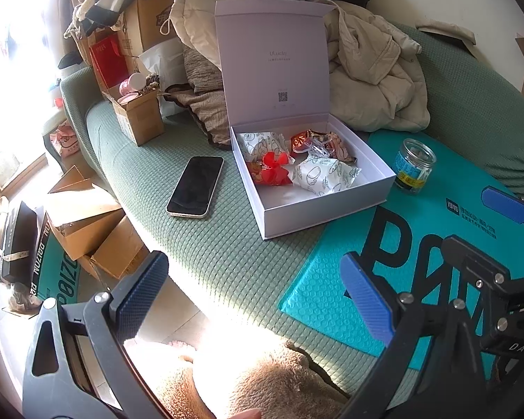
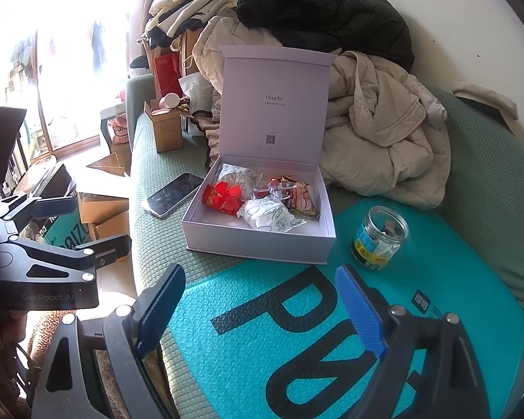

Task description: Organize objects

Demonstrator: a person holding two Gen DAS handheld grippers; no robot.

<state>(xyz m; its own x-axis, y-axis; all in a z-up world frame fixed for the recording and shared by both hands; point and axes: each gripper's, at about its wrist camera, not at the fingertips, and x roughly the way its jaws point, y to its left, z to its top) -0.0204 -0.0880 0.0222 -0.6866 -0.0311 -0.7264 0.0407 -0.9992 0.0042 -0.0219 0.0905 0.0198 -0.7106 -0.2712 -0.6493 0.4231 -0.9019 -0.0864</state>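
Observation:
An open white gift box (image 1: 326,209) (image 2: 258,244) sits on the green sofa with its lid upright. Inside lie several wrapped snacks (image 1: 326,174) (image 2: 270,218) and a red packet (image 1: 272,171) (image 2: 223,195). A phone (image 1: 195,185) (image 2: 173,193) lies face up left of the box. A lidless glass jar (image 1: 414,166) (image 2: 379,237) stands right of it on a teal bubble mailer (image 1: 332,293) (image 2: 255,349). My left gripper (image 1: 255,296) (image 2: 101,223) hangs open and empty over the sofa's front edge. My right gripper (image 2: 262,310) is open and empty above the mailer; one of its fingertips (image 1: 504,204) shows in the left wrist view.
Jackets and clothes (image 2: 377,118) pile against the sofa back behind the box. A small cardboard box (image 1: 138,118) (image 2: 166,129) stands at the sofa's left end, with more cartons (image 1: 87,230) on the floor. Brown fleece fabric (image 1: 248,373) lies below my left gripper.

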